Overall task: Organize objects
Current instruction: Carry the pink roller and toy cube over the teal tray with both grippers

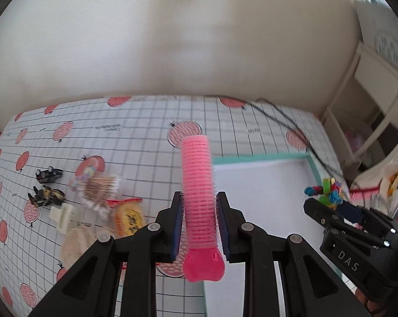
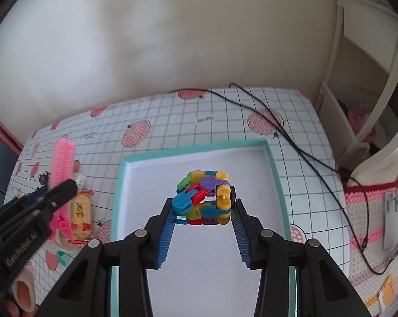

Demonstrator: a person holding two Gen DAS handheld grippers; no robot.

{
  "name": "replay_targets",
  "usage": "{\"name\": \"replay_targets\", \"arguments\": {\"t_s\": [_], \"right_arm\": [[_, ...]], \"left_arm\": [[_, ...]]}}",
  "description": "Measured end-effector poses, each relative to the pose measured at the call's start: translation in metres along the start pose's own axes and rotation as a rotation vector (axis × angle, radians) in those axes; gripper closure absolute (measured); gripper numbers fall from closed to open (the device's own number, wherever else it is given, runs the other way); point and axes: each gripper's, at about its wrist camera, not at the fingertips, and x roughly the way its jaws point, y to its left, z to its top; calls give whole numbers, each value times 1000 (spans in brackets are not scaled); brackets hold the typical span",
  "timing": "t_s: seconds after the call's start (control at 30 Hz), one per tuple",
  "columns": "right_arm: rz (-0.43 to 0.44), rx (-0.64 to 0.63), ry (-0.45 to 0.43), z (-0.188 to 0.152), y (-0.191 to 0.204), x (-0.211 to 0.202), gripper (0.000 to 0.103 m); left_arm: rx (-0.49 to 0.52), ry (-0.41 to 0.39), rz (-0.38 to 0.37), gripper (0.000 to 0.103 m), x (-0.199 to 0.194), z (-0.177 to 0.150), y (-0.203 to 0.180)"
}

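Currently the left tongs [image 1: 199,224] clamp the pink hair roller [image 1: 198,195] above the surface [image 1: 146,132]. Right tongs [image 2: 204,211] pinch the block toy [image 2: 205,195] over the teal-rimmed tray [image 2: 274,163]. Lower each low inside before opening, keeping the two well apart.

From where I sit, the tray [image 2: 275,174] floor looks wide open, centre frame in the right view. Lower left of the left view the bench [image 1: 146,121] is packed with a clutter pile [image 1: 98,200]. A black cable [image 2: 291,137] crosses upper right, and a shelf unit [image 2: 357,100] blocks the right edge.
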Motion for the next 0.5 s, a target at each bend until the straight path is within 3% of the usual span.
{"name": "replay_targets", "arguments": {"t_s": [0.5], "right_arm": [[-60,-30,120,-28,-21,48,58]], "left_arm": [[85,118,47,77,52,-27,-49]]}}
